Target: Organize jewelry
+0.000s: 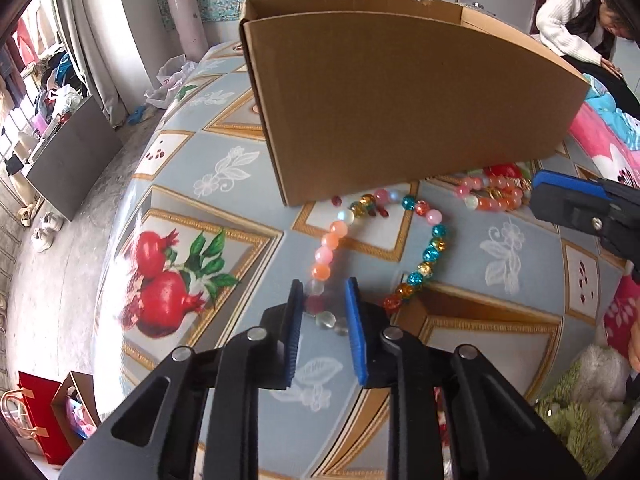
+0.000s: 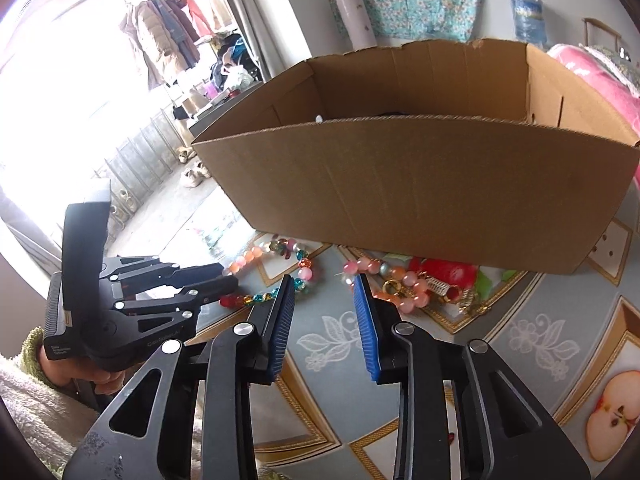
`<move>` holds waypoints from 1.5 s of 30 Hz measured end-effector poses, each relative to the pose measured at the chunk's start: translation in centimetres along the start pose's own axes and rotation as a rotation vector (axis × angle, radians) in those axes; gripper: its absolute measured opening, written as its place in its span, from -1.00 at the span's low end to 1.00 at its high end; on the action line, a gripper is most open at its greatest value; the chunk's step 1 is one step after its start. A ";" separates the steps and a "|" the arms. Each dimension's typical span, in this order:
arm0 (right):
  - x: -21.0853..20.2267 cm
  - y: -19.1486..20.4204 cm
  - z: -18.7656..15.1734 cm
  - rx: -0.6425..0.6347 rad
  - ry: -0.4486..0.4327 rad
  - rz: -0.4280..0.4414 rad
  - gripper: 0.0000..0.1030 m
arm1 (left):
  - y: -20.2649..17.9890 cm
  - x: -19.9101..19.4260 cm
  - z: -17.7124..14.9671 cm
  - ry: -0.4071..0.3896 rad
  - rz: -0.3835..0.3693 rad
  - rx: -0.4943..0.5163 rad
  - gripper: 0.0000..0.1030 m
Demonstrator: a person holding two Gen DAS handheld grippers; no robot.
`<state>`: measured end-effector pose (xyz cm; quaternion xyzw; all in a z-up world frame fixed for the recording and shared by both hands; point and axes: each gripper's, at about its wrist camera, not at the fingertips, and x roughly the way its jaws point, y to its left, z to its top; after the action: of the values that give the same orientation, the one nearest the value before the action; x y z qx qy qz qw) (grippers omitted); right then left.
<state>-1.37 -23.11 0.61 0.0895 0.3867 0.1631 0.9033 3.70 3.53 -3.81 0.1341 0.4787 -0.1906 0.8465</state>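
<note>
A loop bracelet of pink, orange, teal and amber beads [image 1: 434, 244] lies on the patterned tablecloth in front of a brown cardboard box [image 1: 400, 100]. My left gripper [image 1: 324, 300] straddles the loop's near end. Clear and red beads sit between its blue pads with a gap on each side. A heap of pink and orange beads with gold pieces [image 2: 416, 292] lies by the box wall [image 2: 400, 184]. My right gripper [image 2: 323, 288] hovers just short of that heap, jaws apart and holding nothing. The bead loop [image 2: 300, 268] and the left gripper [image 2: 230, 280] show at left.
The fruit-print tablecloth [image 1: 192, 216] covers the table, whose edge drops off at left. A person in a white sweater [image 1: 568, 20] sits at far right. A plush toy [image 1: 580, 400] lies at near right. Bags [image 1: 36, 412] stand on the floor.
</note>
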 end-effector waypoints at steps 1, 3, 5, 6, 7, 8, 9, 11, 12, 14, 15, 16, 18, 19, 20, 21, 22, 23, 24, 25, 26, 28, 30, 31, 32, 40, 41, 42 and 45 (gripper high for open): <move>0.3 0.2 0.0 0.005 0.011 0.011 -0.43 | 0.1 -0.3 -0.4 0.000 -0.005 -0.003 -0.60; 1.3 0.6 0.0 0.010 0.040 0.038 -0.43 | 0.2 -0.7 -1.0 -0.004 -0.016 -0.011 -0.60; 2.1 1.1 0.1 -0.005 0.059 0.045 -0.43 | 0.3 -1.0 -1.5 -0.009 -0.022 -0.019 -0.60; 2.5 1.4 0.3 -0.015 0.066 0.046 -0.43 | 0.5 -1.1 -1.8 -0.013 -0.024 -0.021 -0.60; 3.0 1.8 0.6 -0.029 0.073 0.049 -0.43 | 0.7 -1.2 -1.9 -0.017 -0.026 -0.024 -0.60; 3.3 2.1 0.7 -0.038 0.077 0.048 -0.43 | 0.9 -1.1 -1.9 -0.022 -0.029 -0.029 -0.60; 3.7 2.4 1.0 -0.049 0.082 0.046 -0.43 | 0.9 -1.0 -1.8 -0.026 -0.031 -0.033 -0.60; 4.5 3.0 1.4 -0.071 0.096 0.043 -0.44 | 1.0 -1.0 -1.8 -0.037 -0.036 -0.046 -0.60; 5.0 3.3 1.6 -0.086 0.107 0.036 -0.44 | 1.1 -1.1 -2.1 -0.042 -0.038 -0.050 -0.60; 5.6 3.7 1.6 -0.107 0.125 0.026 -0.55 | 1.2 -1.1 -2.3 -0.051 -0.045 -0.053 -0.60; 6.0 3.9 1.7 -0.116 0.137 0.021 -0.58 | 1.2 -1.3 -2.5 -0.055 -0.050 -0.056 -0.60; 6.3 3.9 1.7 -0.121 0.145 0.014 -0.67 | 1.4 -1.3 -2.6 -0.058 -0.057 -0.061 -0.60; 6.9 4.2 1.7 -0.131 0.167 -0.004 -0.82 | 1.6 -1.5 -2.9 -0.062 -0.070 -0.068 -0.60; 7.1 4.2 1.6 -0.133 0.175 -0.010 -0.85 | 1.6 -1.5 -2.9 -0.064 -0.076 -0.070 -0.60; 7.0 4.2 1.6 -0.132 0.175 -0.012 -0.85 | 1.8 -1.5 -2.9 -0.067 -0.082 -0.072 -0.60; 6.9 4.2 1.5 -0.134 0.178 -0.016 -0.85 | 2.0 -1.5 -2.8 -0.071 -0.088 -0.075 -0.60; 6.8 4.3 1.5 -0.141 0.180 -0.025 -0.85 | 2.2 -1.4 -2.7 -0.076 -0.095 -0.079 -0.60; 6.7 4.3 1.3 -0.147 0.181 -0.033 -0.85 | 2.3 -1.4 -2.5 -0.080 -0.097 -0.082 -0.60; 6.6 4.4 1.2 -0.152 0.184 -0.039 -0.85 | 2.4 -1.3 -2.2 -0.085 -0.097 -0.085 -0.60; 6.5 4.5 1.1 -0.154 0.186 -0.043 -0.85 | 2.6 -1.2 -2.0 -0.089 -0.096 -0.086 -0.60; 6.5 4.6 1.1 -0.156 0.188 -0.045 -0.85 | 2.7 -1.0 -1.7 -0.089 -0.097 -0.085 -0.60; 6.5 4.9 0.8 -0.160 0.192 -0.054 -0.85 | 2.7 -0.7 -1.2 -0.084 -0.093 -0.072 -0.60; 6.3 5.1 0.6 -0.165 0.194 -0.066 -0.85 | 2.4 -0.3 -0.8 -0.075 -0.077 -0.051 -0.59; 6.1 5.1 0.5 -0.165 0.194 -0.071 -0.85 | 2.3 -0.2 -0.6 -0.075 -0.064 -0.039 -0.59; 6.0 5.1 0.3 -0.163 0.194 -0.075 -0.85 | 2.2 -0.1 -0.4 -0.074 -0.059 -0.032 -0.59; 7.0 5.9 0.2 -0.158 0.196 -0.082 -0.80 | 1.1 -0.1 -0.4 -0.074 -0.049 0.056 -0.60; 7.1 6.1 0.1 -0.165 0.192 -0.083 -0.80 | 0.8 -0.2 -0.5 -0.076 -0.043 0.074 -0.60; 7.0 6.0 -0.1 -0.171 0.190 -0.085 -0.80 | 0.6 -0.3 -0.7 -0.080 -0.034 0.089 -0.60; 7.4 6.3 -0.4 -0.183 0.185 -0.088 -0.80 | 0.4 -0.3 -0.8 -0.092 -0.030 0.096 -0.68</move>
<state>1.74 -14.58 -2.76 -0.0259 0.4555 0.1654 0.8744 3.13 4.27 -3.89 0.1583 0.4317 -0.2319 0.8572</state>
